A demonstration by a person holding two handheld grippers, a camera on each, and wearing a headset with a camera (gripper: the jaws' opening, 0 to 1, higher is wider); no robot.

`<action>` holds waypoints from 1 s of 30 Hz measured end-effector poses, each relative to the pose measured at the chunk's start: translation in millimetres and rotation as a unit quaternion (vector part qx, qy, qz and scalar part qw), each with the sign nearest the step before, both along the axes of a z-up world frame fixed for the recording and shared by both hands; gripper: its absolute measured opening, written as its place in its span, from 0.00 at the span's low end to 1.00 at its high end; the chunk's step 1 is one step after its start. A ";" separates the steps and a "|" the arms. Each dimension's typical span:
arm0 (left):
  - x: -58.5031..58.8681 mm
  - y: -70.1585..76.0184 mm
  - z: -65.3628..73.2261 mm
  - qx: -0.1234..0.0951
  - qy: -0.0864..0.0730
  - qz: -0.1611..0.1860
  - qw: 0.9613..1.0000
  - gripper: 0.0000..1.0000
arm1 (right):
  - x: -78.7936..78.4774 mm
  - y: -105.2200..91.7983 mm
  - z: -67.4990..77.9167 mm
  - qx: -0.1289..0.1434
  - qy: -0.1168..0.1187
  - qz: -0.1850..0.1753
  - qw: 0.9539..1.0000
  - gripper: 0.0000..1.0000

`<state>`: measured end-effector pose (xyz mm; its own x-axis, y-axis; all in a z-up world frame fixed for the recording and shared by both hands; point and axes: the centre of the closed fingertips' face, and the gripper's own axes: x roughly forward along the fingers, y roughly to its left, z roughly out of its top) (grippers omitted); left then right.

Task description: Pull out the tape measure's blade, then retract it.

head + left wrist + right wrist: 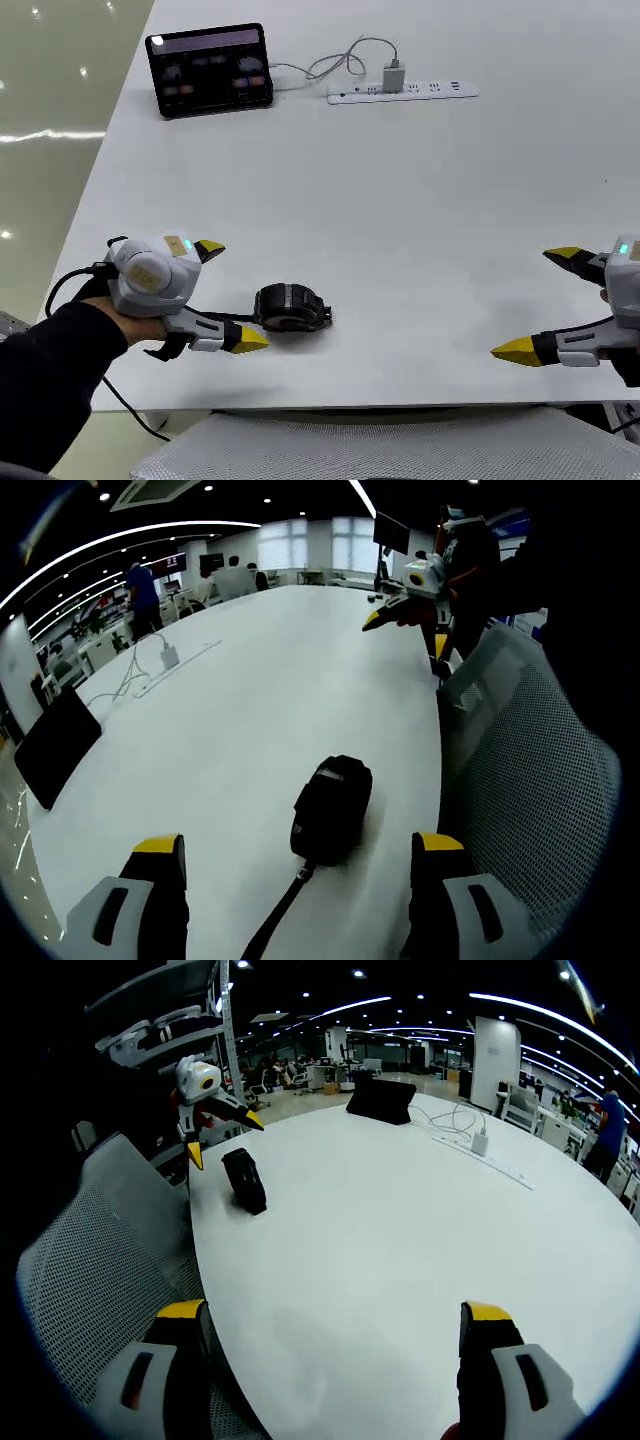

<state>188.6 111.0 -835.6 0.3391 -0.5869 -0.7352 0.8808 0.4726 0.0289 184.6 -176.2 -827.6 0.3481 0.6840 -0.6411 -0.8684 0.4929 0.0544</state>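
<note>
Both grippers at the table (pixel 400 200), blade not yet drawn. The tape (pixel 291 307) lies on its side near the front edge, just ahead of the left gripper (pixel 233 294), whose jaws stand wide apart and hold nothing. The right gripper (pixel 535 302) hovers well apart from the tape, at the far side of the table, equally wide and empty.

We judge three hazards. First, the tape sits close to the edge, so a glancing jaw could push it off toward the chair (pixel 350 445) below. Second, a strap (pixel 280 910) trails from the case back between the left jaws (it could be pinched in place of the case). Third, we cannot tell which way the blade tip faces, so the right gripper may have no clean hold without a turn of the case.

The left gripper view shows the strap and the top of the case closely, which the head view renders small. The head view alone gives the spacing of both grippers, plus a tablet (pixel 210 70) and power strip (pixel 400 92) at the back. The right gripper view shows the tape beside the curved table edge.
</note>
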 end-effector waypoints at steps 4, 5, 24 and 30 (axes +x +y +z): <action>1.3 -11.3 -4.5 0.017 0.005 -0.039 0.999 0.84 | 1.4 15.5 -0.7 -0.001 -0.002 0.026 1.000 0.99; 2.3 -12.6 -5.7 0.020 0.006 -0.044 0.999 0.84 | 2.2 18.1 -0.7 -0.001 -0.003 0.032 0.999 0.98; 4.3 -32.8 -20.7 0.050 0.042 -0.114 0.991 0.72 | 11.0 88.6 4.5 0.017 -0.040 0.123 0.991 0.94; 4.3 -33.4 -24.9 0.062 0.043 -0.128 0.989 0.69 | 10.8 108.4 4.1 0.023 -0.045 0.137 0.989 1.00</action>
